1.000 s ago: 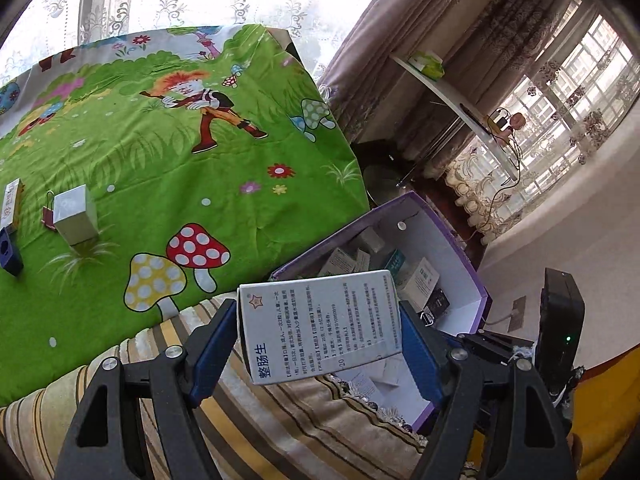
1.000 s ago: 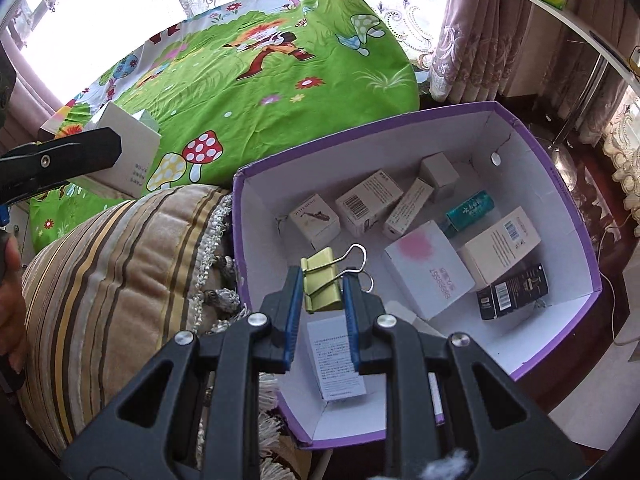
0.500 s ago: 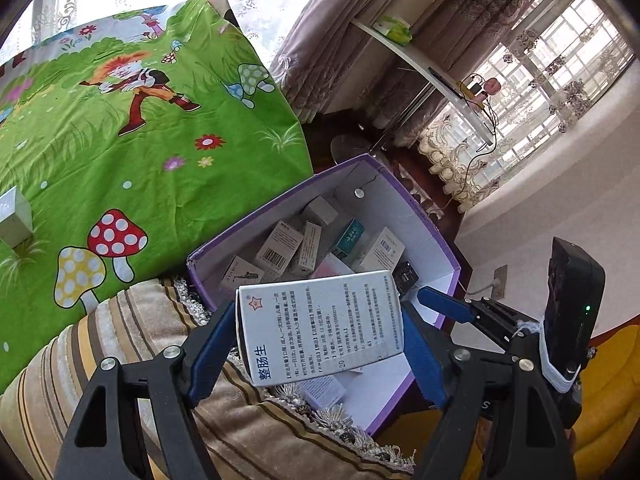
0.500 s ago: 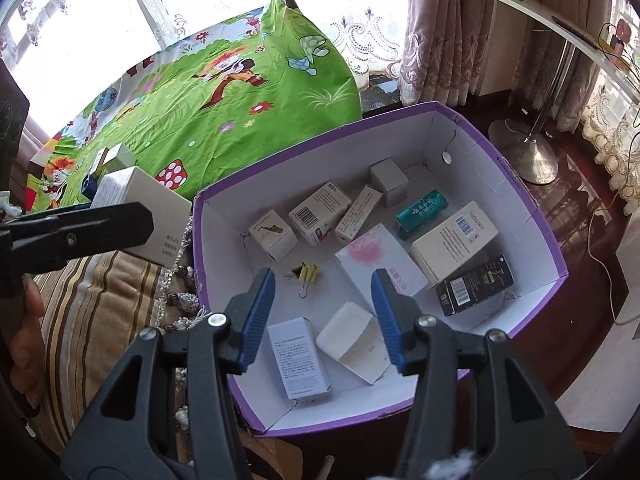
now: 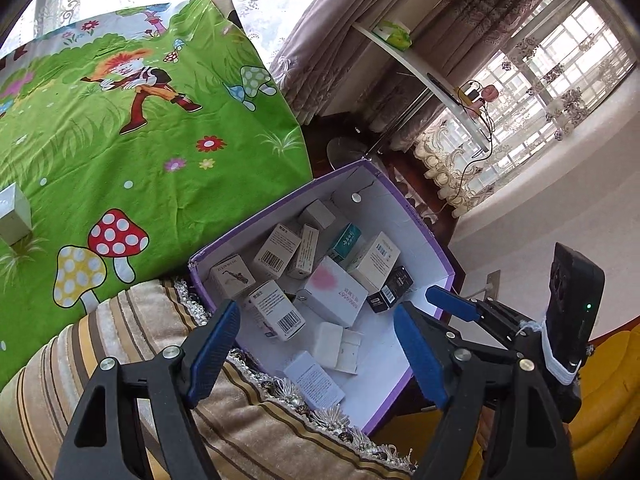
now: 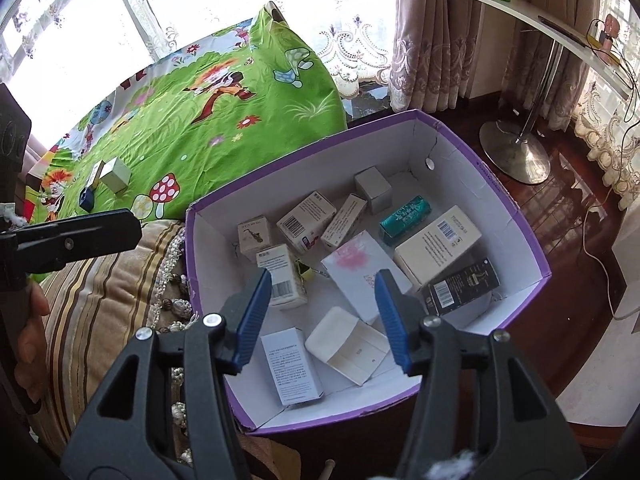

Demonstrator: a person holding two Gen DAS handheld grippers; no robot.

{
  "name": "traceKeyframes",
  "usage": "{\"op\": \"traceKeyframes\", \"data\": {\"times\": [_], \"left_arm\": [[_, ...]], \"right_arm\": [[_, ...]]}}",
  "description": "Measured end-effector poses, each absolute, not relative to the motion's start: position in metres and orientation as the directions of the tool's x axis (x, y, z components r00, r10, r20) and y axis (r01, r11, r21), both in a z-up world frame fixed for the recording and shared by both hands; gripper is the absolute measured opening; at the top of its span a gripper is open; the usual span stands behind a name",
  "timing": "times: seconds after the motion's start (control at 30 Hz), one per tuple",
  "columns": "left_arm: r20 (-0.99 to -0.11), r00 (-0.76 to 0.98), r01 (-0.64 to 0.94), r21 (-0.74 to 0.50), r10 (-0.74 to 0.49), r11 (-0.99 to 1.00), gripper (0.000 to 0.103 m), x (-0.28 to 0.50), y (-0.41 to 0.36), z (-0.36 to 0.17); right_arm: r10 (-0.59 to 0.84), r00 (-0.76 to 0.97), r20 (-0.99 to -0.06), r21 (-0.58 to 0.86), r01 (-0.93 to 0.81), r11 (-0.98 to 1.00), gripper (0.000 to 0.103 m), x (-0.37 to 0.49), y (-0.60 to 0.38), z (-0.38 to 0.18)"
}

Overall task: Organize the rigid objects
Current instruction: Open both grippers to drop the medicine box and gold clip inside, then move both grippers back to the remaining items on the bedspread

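A purple box with white inside [image 5: 416,216] [image 6: 520,220] holds several small cartons. The white carton with a barcode [image 5: 276,310] [image 6: 282,276] lies inside near the box's left wall, next to a yellow binder clip [image 6: 302,270]. My left gripper [image 5: 316,346] is open and empty above the box's near edge. My right gripper [image 6: 322,314] is open and empty above the box's front part. A white cube box [image 5: 14,214] [image 6: 116,174] and a blue object [image 6: 86,198] lie on the green cartoon cloth [image 5: 120,140].
A striped beige cushion [image 5: 260,432] [image 6: 100,280] lies beside the box's left side. A floor-lamp base [image 6: 514,156] stands on dark wood floor behind the box. A white shelf [image 6: 532,16] and curtains are at the back right.
My left gripper opened and let go of the white carton, which now lies in the box. My right gripper dropped the yellow clip into the box earlier and stays open.
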State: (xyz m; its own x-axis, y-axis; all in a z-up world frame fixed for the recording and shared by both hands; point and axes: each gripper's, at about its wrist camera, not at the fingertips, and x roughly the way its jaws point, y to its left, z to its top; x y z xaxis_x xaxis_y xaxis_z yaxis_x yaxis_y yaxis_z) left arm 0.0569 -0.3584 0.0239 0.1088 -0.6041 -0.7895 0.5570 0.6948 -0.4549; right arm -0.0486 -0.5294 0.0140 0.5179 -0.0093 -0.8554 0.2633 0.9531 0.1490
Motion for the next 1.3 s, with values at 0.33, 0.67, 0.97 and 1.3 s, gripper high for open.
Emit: {"op": "traceKeyframes", "data": {"times": [0.33, 0.67, 0.97, 1.3], "left_arm": [[-0.782, 0.154, 0.553, -0.438, -0.604, 0.709, 0.080, 0.062, -0.343, 0.032], [-0.766, 0.270, 0.497, -0.408, -0.583, 0.766, 0.080, 0.090, -0.295, 0.047], [-0.755, 0.380, 0.393, -0.391, -0.534, 0.832, 0.080, 0.125, -0.232, 0.051], [-0.742, 0.506, 0.202, -0.394, -0.440, 0.897, 0.080, 0.173, -0.146, 0.053]], "right_arm": [[0.010, 0.527, -0.850, 0.150, 0.224, 0.963, 0.059, -0.040, -0.512, 0.021], [0.037, 0.536, -0.843, 0.139, 0.152, 0.979, 0.063, -0.019, -0.481, 0.029], [0.064, 0.549, -0.833, 0.139, 0.095, 0.986, 0.066, 0.010, -0.450, 0.039], [0.094, 0.571, -0.816, 0.134, 0.029, 0.991, 0.070, 0.052, -0.411, 0.053]]}}
